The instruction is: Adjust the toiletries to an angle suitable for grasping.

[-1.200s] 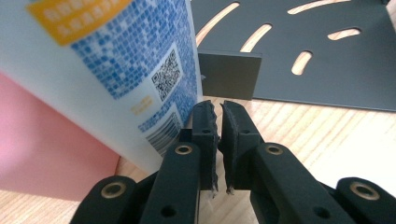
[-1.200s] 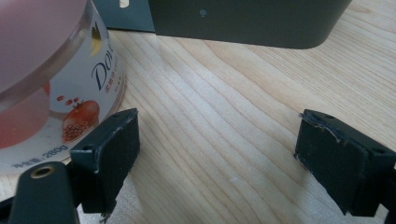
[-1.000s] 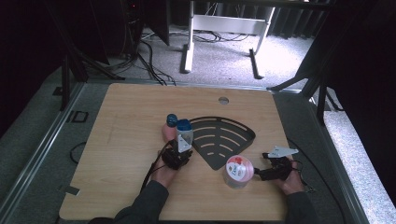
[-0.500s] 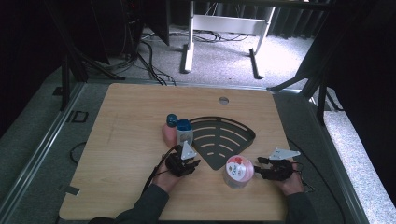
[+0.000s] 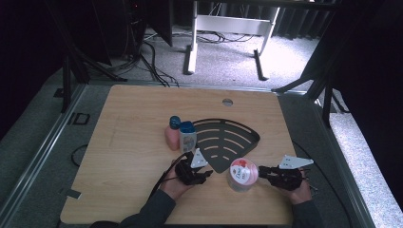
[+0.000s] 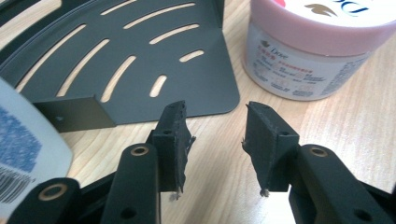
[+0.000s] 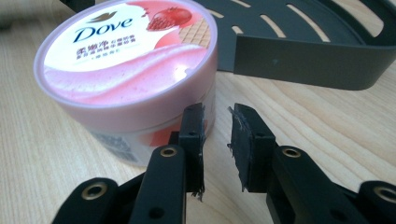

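Two grippers flank the Dove jar [image 5: 243, 175], which stands on the table just off the tray's [image 5: 228, 140] near corner. Your right gripper [image 7: 215, 140], jaws drawn together on nothing, sits beside the jar's wall. Your left gripper [image 6: 215, 140] gapes empty. Nothing lies in the tray.

**Both grippers drawn back: left jaws opening, right jaws closing**

We see the left gripper [image 5: 205, 176] withdrawn toward 6 o'clock from the two bottles, where it stood a second ago; its jaws have just been opening and hold nothing. The right gripper [image 5: 263, 172] has edged toward 9 o'clock, up beside the Dove jar [image 5: 243, 174]; its jaws have just been closing, with nothing between them.
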A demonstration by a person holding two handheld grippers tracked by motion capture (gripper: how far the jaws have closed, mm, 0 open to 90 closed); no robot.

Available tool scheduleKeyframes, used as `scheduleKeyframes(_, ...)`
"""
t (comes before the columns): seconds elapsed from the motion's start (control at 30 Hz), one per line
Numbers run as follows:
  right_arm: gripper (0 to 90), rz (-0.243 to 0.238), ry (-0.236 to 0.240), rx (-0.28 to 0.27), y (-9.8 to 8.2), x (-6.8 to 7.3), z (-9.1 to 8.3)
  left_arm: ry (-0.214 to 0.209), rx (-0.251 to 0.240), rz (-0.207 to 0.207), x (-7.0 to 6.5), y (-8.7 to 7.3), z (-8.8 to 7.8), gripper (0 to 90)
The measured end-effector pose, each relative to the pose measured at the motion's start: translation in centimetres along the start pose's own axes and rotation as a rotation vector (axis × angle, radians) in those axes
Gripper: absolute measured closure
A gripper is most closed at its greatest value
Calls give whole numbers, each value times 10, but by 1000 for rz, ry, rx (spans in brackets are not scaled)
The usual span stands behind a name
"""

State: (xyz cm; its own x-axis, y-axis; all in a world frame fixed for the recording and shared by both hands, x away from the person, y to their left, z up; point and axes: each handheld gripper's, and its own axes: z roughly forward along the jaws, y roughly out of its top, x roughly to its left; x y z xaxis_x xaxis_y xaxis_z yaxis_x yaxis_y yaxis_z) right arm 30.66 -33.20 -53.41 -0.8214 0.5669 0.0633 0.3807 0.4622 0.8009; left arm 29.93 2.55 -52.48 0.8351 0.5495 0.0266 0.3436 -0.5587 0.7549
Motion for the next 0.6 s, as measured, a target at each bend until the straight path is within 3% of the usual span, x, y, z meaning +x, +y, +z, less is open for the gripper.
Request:
scheduleKeyframes(0.3,761,-8,36,-8,0,1,-2,-52,-10,8,-6,2,0,530)
scheduleKeyframes(0.6,760,-41,72,-28,6,8,-2,-149,-34,15,-9,3,3,462)
